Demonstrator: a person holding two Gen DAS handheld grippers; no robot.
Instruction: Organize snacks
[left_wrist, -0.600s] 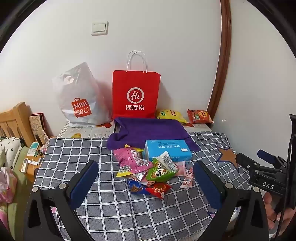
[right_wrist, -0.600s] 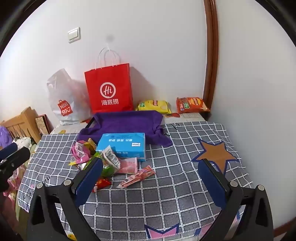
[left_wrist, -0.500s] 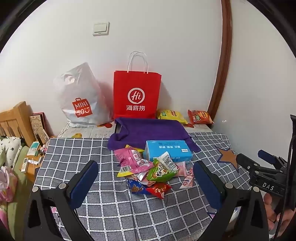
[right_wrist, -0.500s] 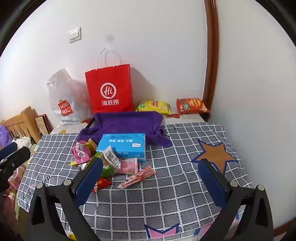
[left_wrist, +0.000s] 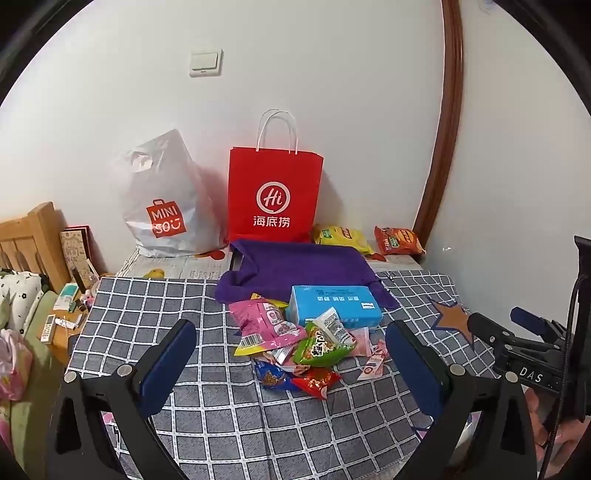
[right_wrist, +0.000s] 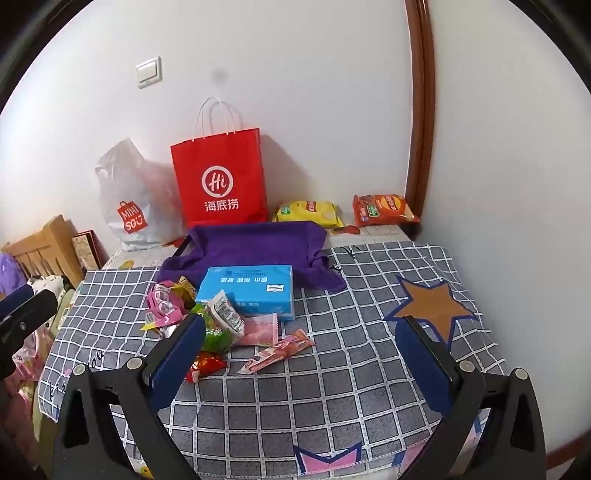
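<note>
both grippers, left gripper (left_wrist: 291, 354) and right gripper (right_wrist: 303, 350), are hovering wide open and empty above the checked cloth (right_wrist: 332, 398). snack pile (left_wrist: 295, 347) is lying mid-cloth against one blue box (left_wrist: 334, 308). best approaching the loose pink stick (right_wrist: 277, 350) first. two chip bags (right_wrist: 347, 210) are waiting behind.

Bare checked cloth (right_wrist: 332, 387) before the snack pile (left_wrist: 306, 343).
</note>
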